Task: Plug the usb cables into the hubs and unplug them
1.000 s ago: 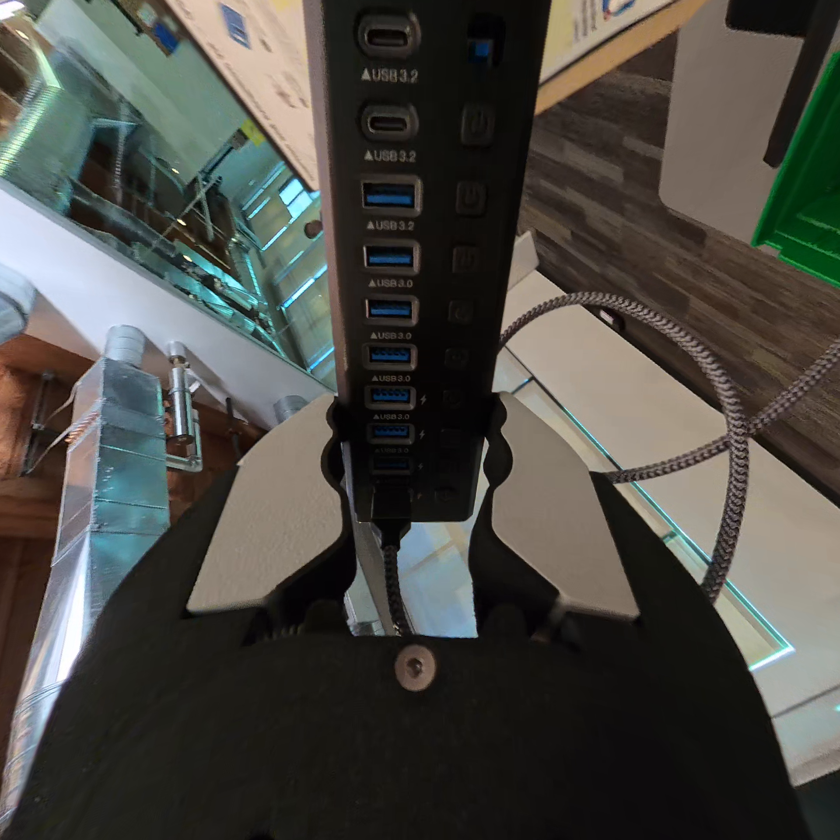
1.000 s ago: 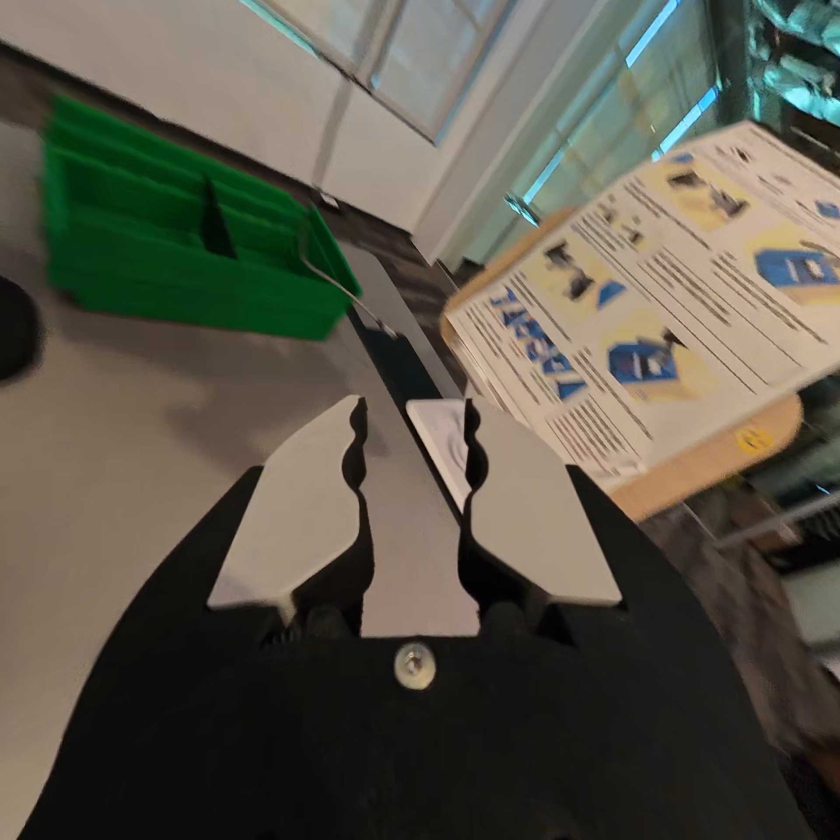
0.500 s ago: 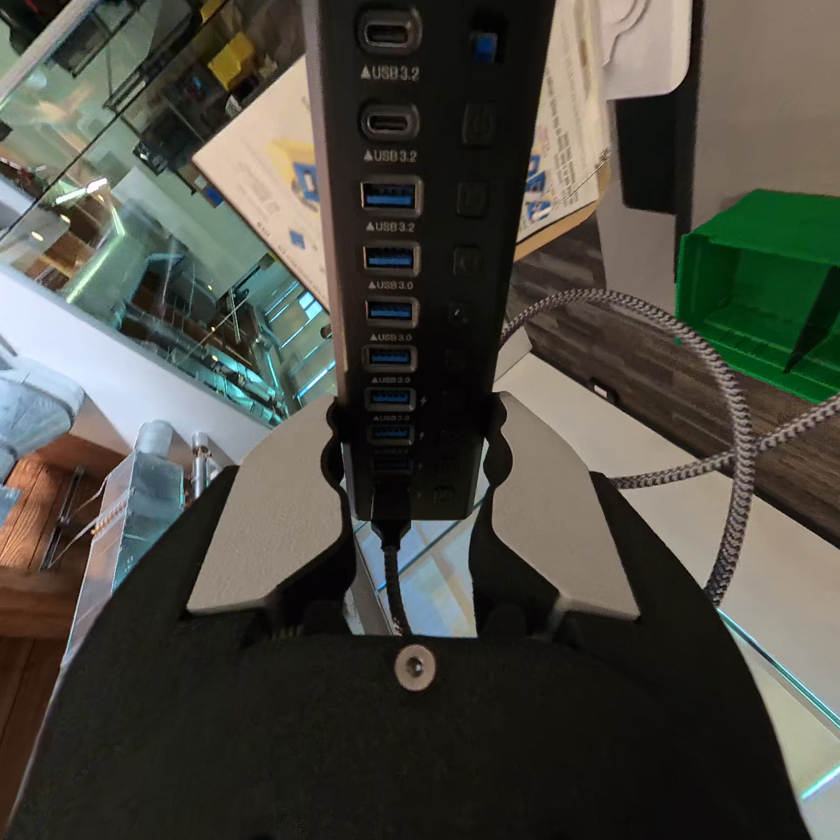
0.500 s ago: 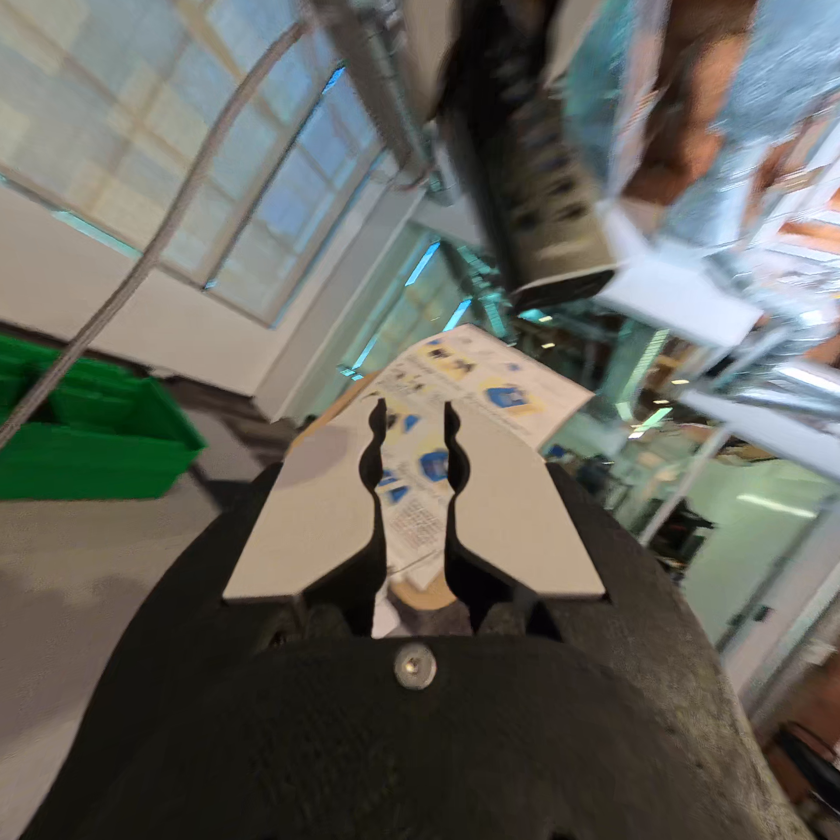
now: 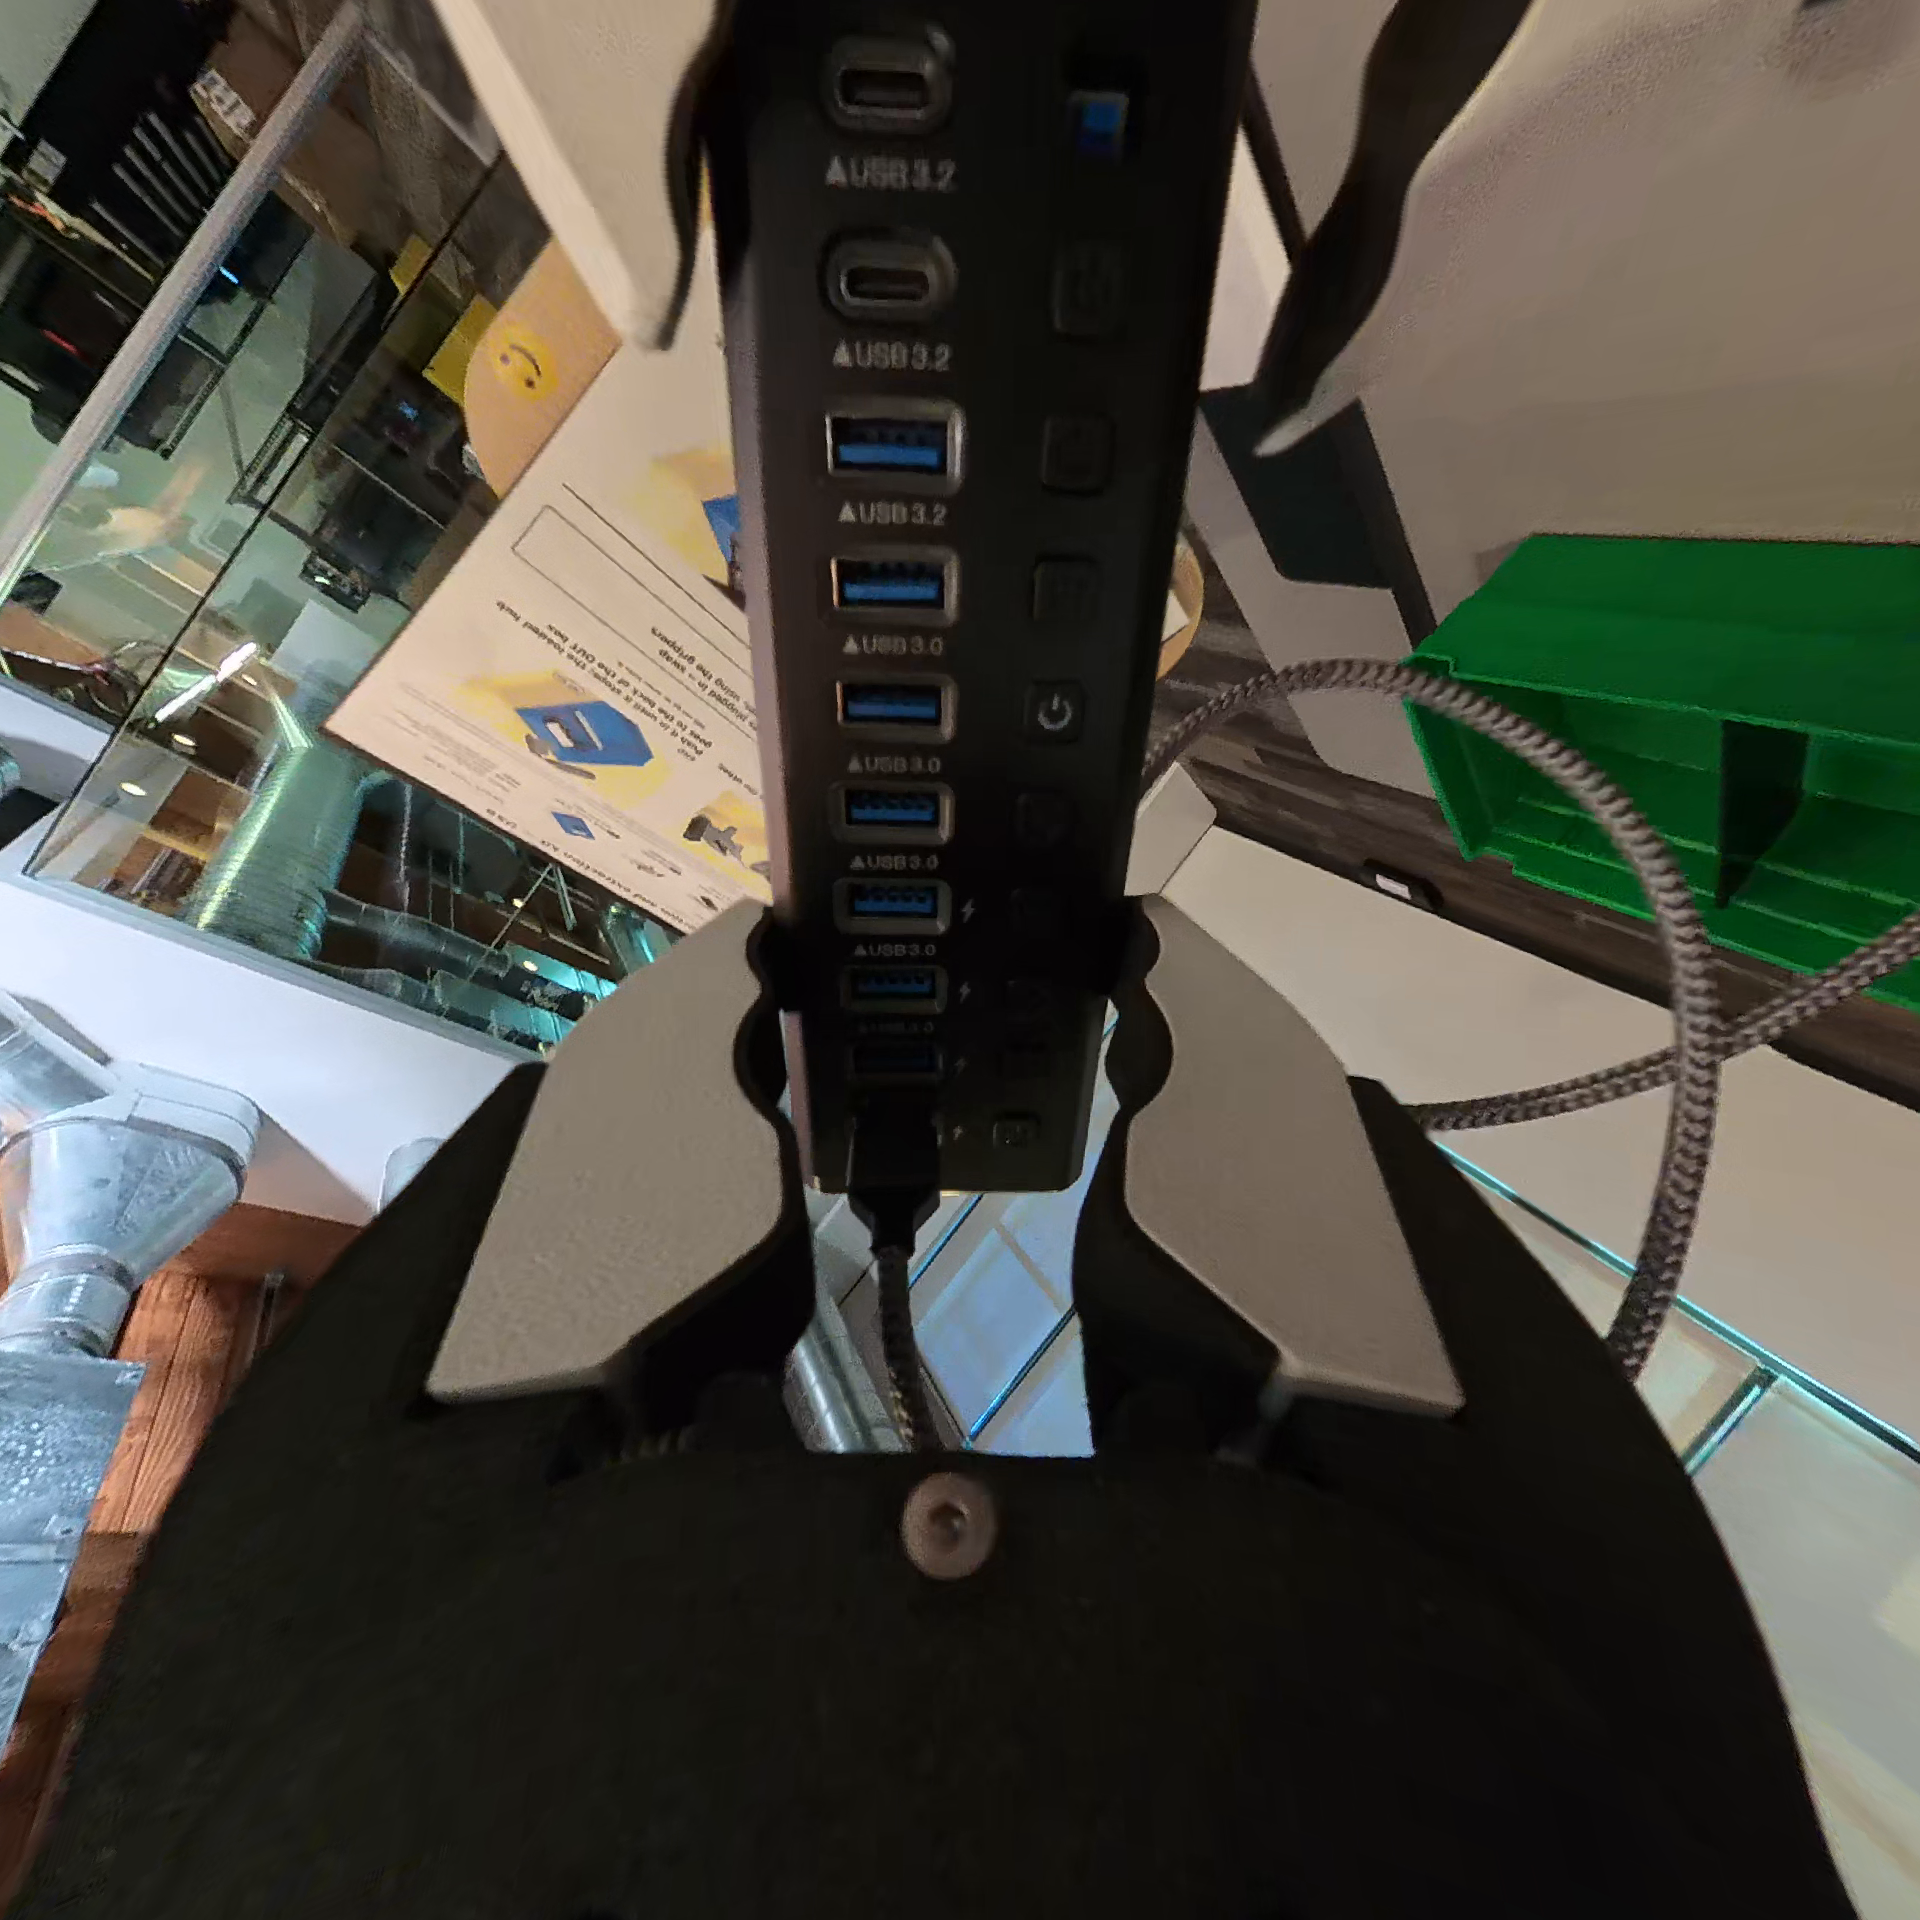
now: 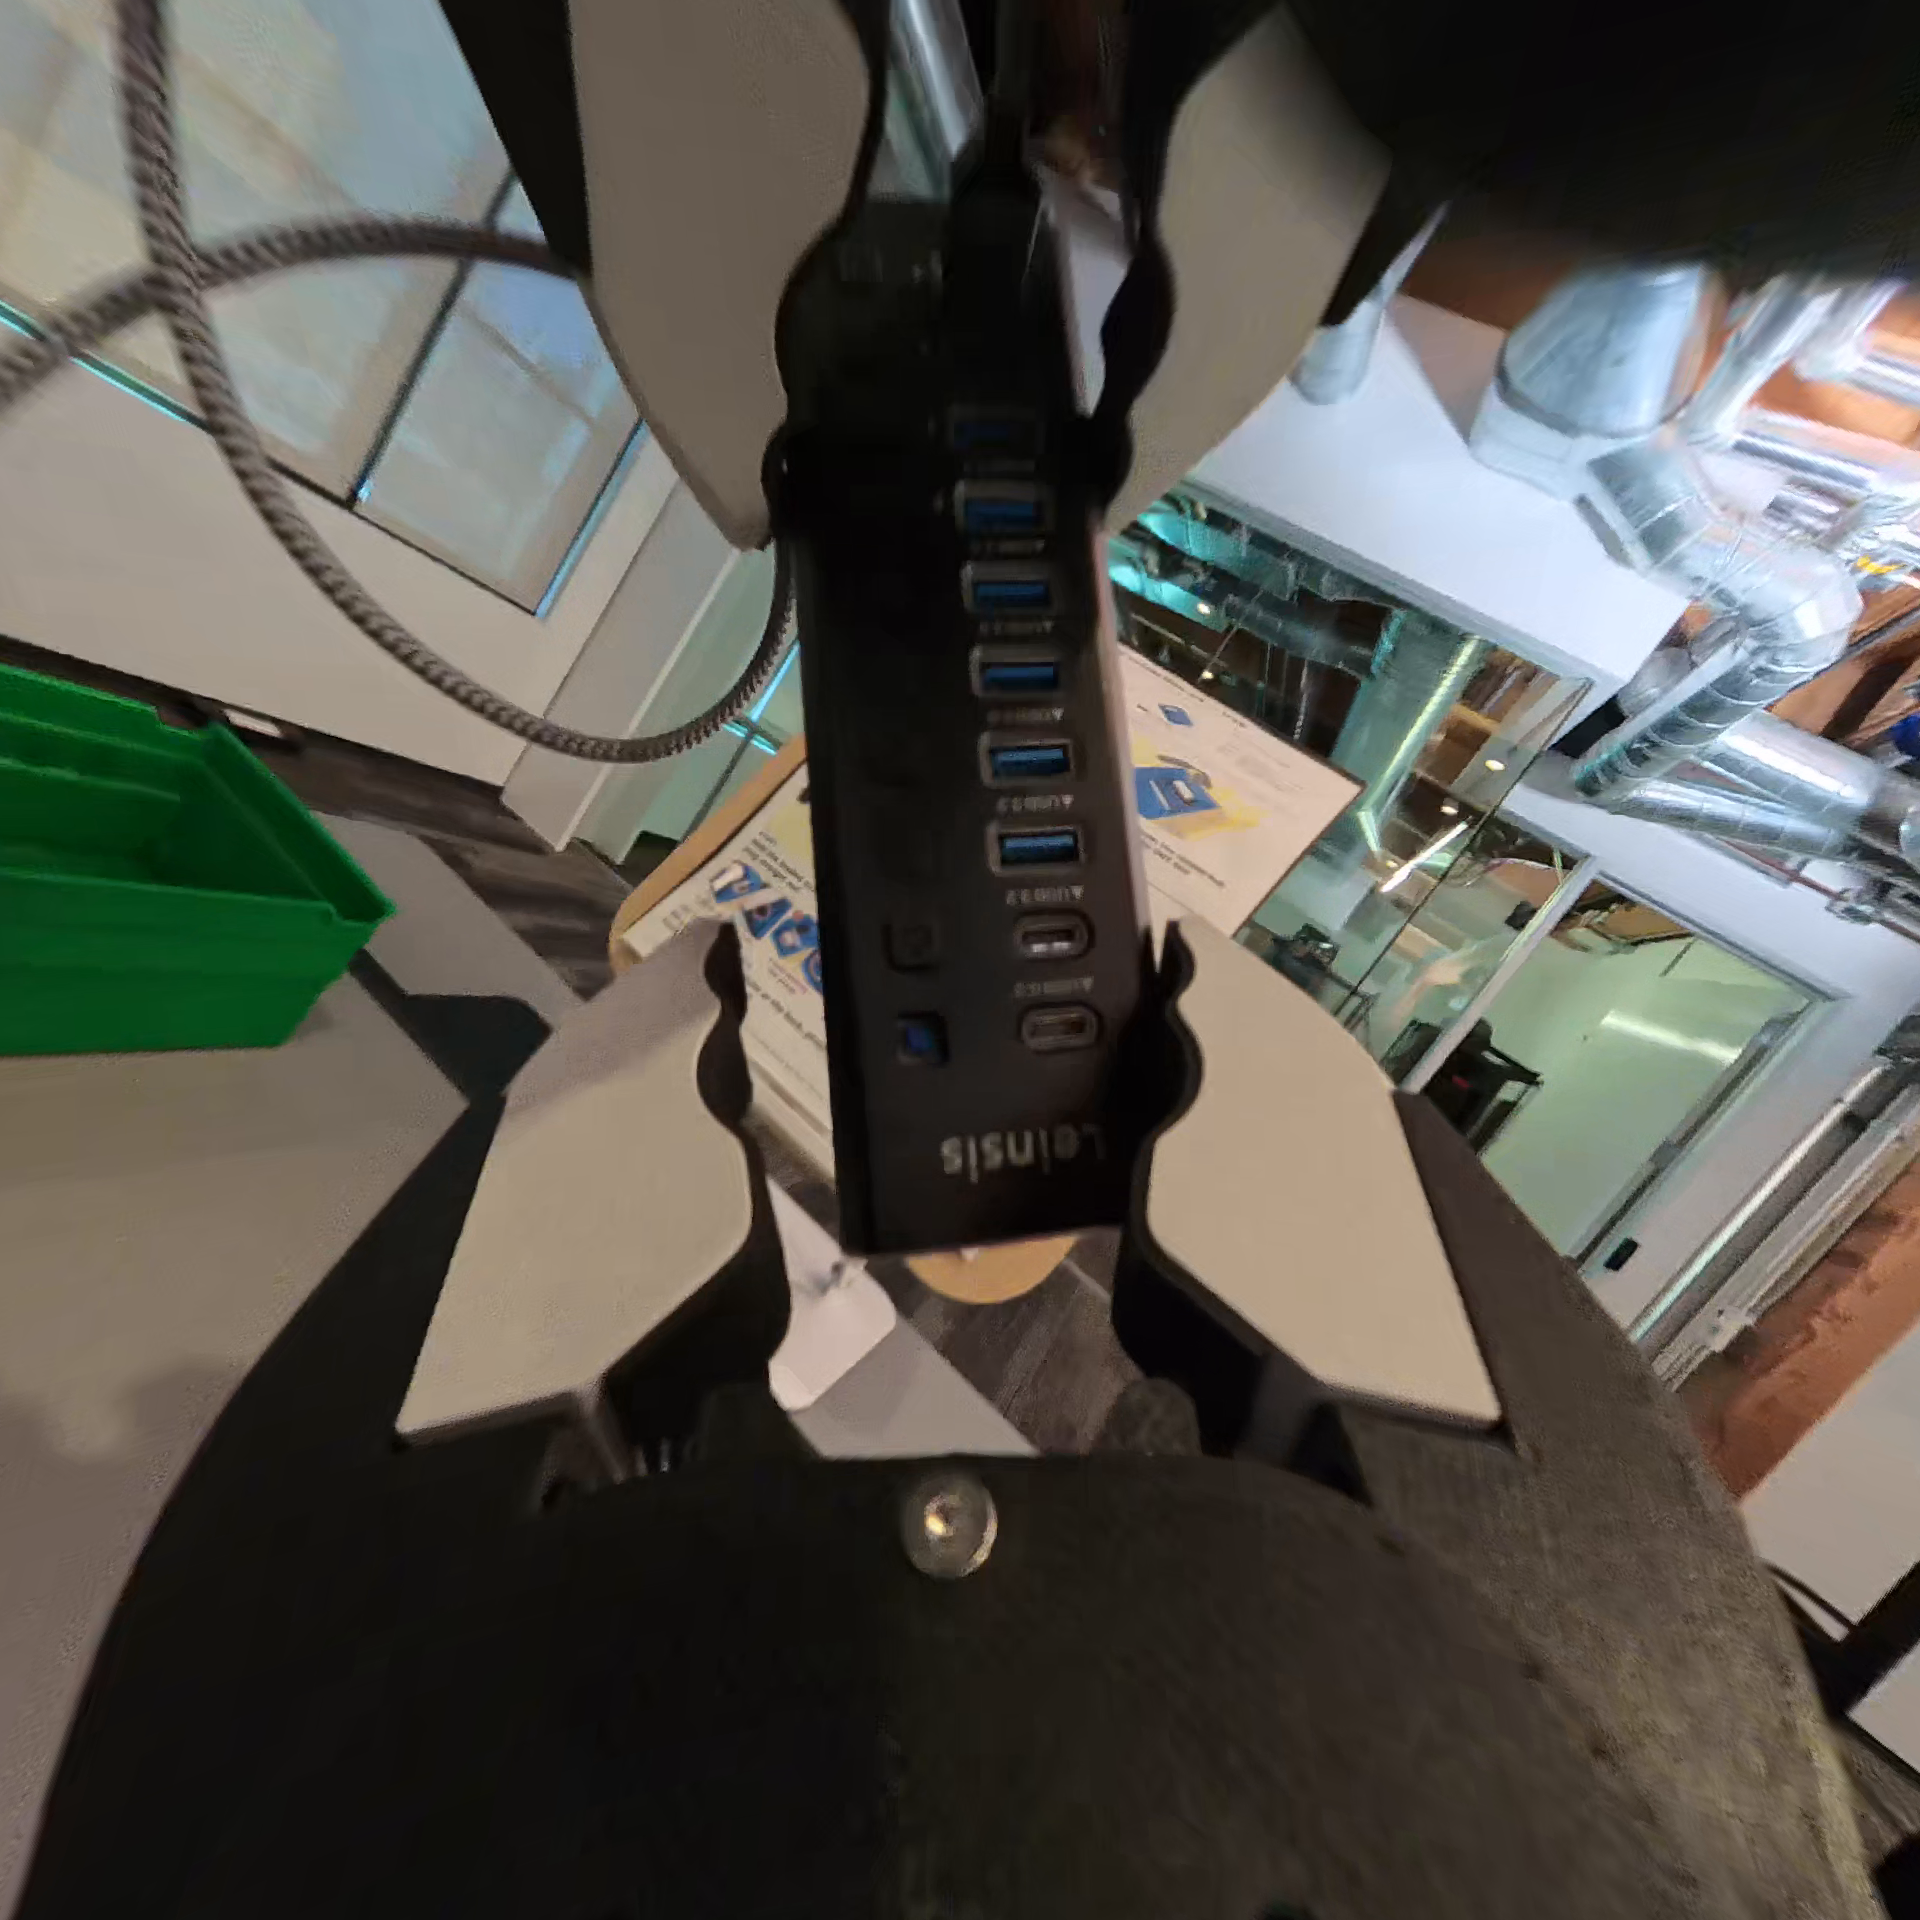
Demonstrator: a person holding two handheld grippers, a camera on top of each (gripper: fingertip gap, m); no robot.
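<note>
Left gripper (image 5: 951, 997) clamps the black USB hub (image 5: 966, 582) at its braided cable (image 5: 1662, 935) end; right gripper (image 6: 951, 1023) brackets the other end, contact unclear; green bin (image 6: 156, 883) nearby

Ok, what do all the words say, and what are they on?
I won't read writing out, only where it is.
Hub: a white label under each port.
Logo: white, on the hub's end.
Poster: print, mostly too small to read.
</note>
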